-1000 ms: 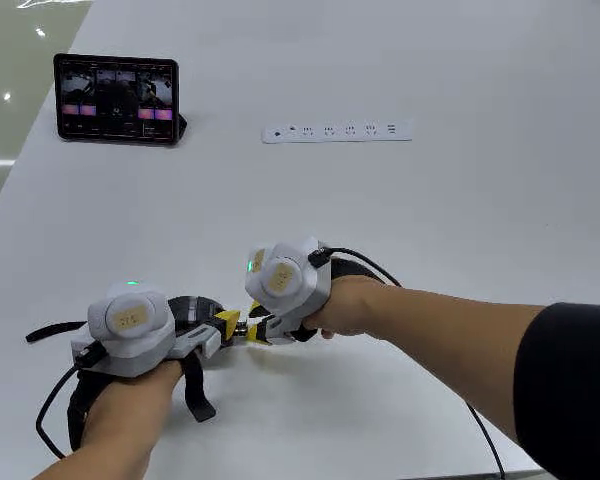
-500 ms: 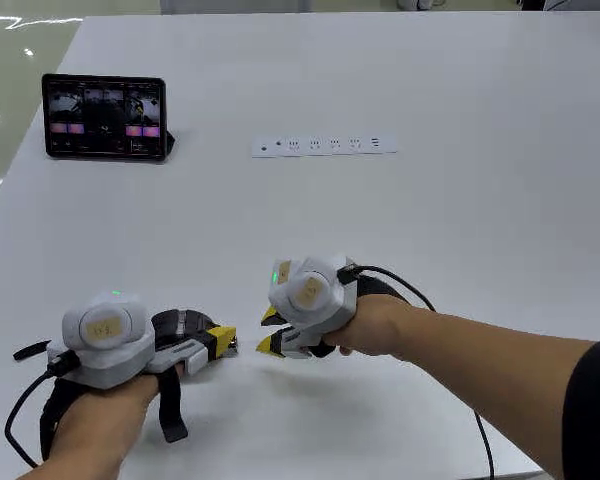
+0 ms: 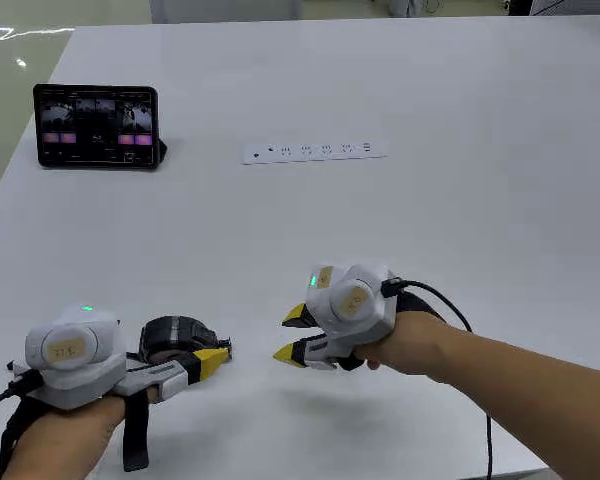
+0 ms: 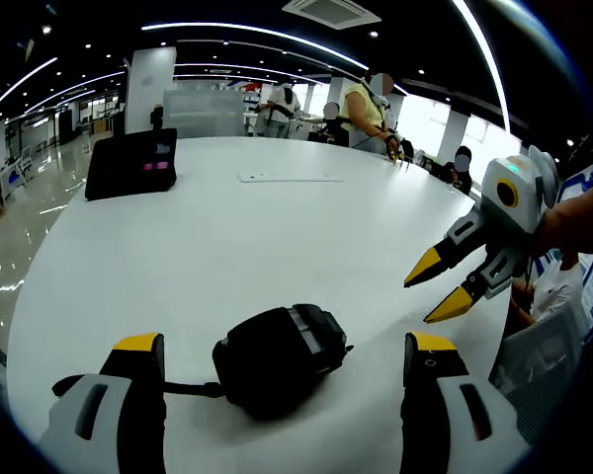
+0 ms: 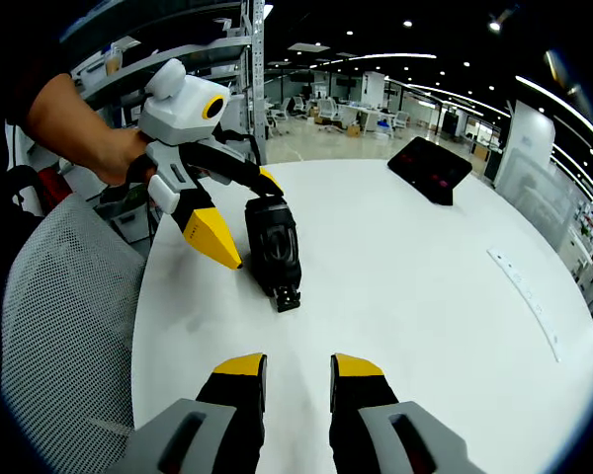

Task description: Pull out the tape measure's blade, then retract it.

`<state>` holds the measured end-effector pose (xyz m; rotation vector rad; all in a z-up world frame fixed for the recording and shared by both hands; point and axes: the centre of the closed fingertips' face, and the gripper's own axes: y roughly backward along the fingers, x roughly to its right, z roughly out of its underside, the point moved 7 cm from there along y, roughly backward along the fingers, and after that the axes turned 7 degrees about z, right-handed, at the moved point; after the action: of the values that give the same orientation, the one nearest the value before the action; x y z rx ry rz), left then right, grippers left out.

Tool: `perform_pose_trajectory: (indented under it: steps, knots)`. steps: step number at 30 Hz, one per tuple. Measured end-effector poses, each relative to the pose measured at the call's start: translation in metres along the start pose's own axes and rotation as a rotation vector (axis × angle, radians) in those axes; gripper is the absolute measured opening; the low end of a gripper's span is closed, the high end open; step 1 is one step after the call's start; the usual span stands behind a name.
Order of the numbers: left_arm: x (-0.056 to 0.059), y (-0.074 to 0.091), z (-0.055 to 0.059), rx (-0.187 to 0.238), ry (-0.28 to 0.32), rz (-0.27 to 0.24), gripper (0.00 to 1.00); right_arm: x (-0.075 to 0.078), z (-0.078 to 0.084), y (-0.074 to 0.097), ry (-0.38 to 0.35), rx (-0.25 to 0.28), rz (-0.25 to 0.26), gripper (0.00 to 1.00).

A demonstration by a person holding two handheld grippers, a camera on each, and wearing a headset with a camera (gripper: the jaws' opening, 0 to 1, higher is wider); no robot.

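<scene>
A black tape measure [image 3: 173,337] lies on the white table [image 3: 400,230] at the lower left, its blade fully in and a black strap [image 3: 134,440] trailing from it. My left gripper [image 3: 206,349] is open, and its yellow-tipped jaws stand either side of the tape measure [image 4: 282,357] with a gap on both sides. In the right gripper view the left gripper [image 5: 247,222] straddles the tape measure [image 5: 274,240] too. My right gripper [image 3: 293,335] hovers to the right of the case, open and holding nothing, with its tips pointing at the case. The right gripper [image 4: 422,299] also enters the left gripper view.
A tablet [image 3: 97,125] stands propped at the back left and a white power strip [image 3: 313,151] lies flat at mid-table. A black cable [image 3: 450,310] runs from the right gripper along the arm. A mesh chair [image 5: 59,326] sits by the near table edge, and people stand at the far end [image 4: 366,104].
The right gripper, which was against the tape measure's front beside the left gripper, has pulled away to the right. The gap between the two grippers has widened.
</scene>
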<state>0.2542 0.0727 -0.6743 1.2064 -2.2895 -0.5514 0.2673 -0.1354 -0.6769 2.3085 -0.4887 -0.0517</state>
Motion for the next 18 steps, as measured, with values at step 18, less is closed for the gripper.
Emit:
perform_pose_trajectory:
  steps: [18]
  knots:
    - [-0.012,0.023,0.014,-0.058,-0.077,0.098,0.99,0.007,0.038,0.044,-0.076,0.010,0.085,0.39]
